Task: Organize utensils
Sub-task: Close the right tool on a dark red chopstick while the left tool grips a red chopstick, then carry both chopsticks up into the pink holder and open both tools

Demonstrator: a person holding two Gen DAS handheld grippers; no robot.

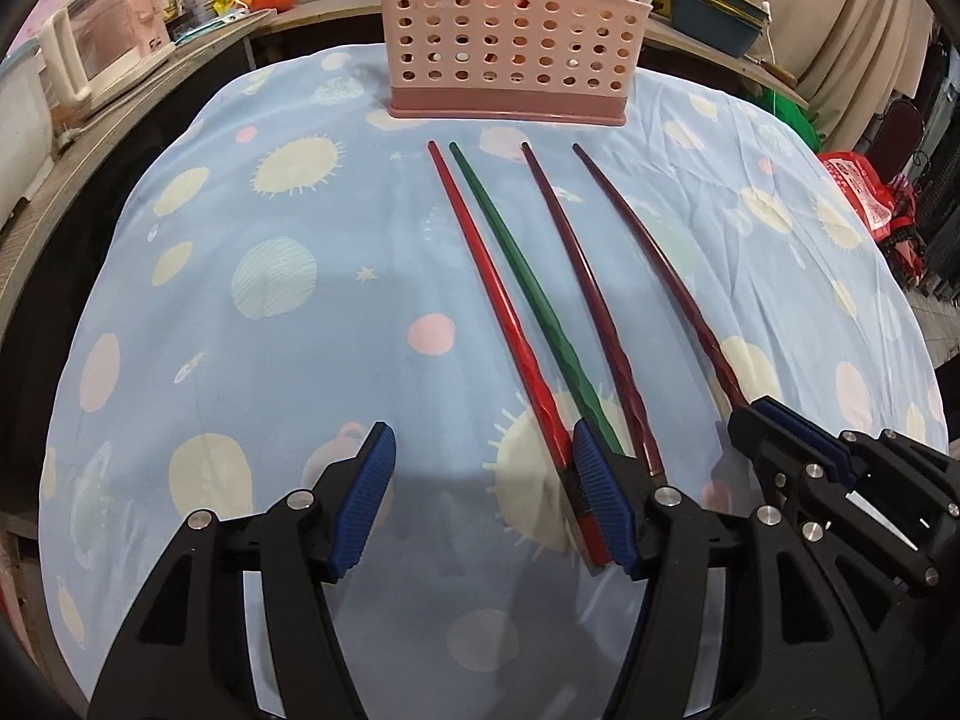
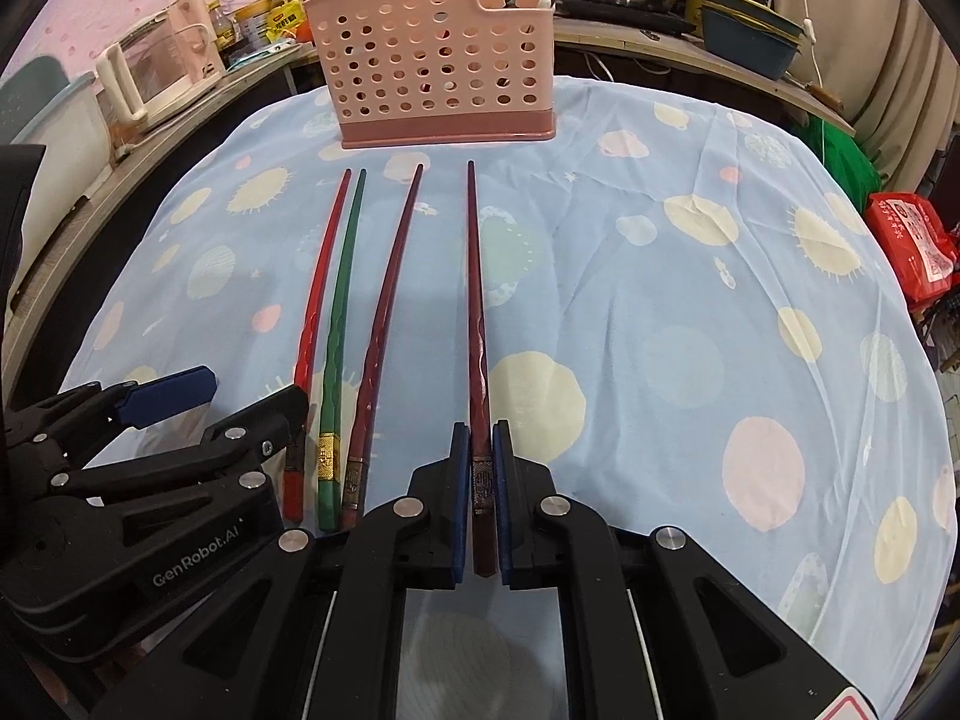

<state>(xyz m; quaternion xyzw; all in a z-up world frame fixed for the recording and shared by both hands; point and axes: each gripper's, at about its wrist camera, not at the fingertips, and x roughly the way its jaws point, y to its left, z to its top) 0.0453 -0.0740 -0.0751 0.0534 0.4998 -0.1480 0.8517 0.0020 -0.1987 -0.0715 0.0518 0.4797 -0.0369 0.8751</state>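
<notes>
- Right gripper (image 2: 480, 498): your jaws are nearly together, a blue pad on each side of the butt end of the rightmost chopstick (image 2: 476, 324). Pads look to touch the shaft. Judged clamped, stick apparently not yet raised off the cloth (image 2: 690, 312).
- Left gripper (image 1: 483, 498): jaws wide apart, holding nothing. Its right finger (image 1: 600, 498) sits over the butt of the red chopstick (image 1: 480, 276). Whether it touches the stick, I cannot tell.
- Other sticks: red, green chopstick (image 1: 522, 276) and a second maroon chopstick (image 1: 582, 276) lie side by side on the cloth, butts near you, tips toward the holder. The rightmost one lies a little apart from these three.
- Holder (image 2: 438, 54): pink, perforated, upright at the far edge of the cloth, just beyond the tips. It has a lower section on its right; something already stands in there, too small to name.
- Step in hand, as I judge it: lift the clamped stick and drop it into the holder.
- To do it well: you hold it at the very end, so expect the long tip to droop and swing. Keep the clamp firm, raise slowly, tilt toward upright before you reach the rim.
- Keep the left gripper off the red stick while you lift; a nudge would scatter the row.
- Risk: the stick may pivot between the pads. Check the tip clears the wall before you release.
</notes>
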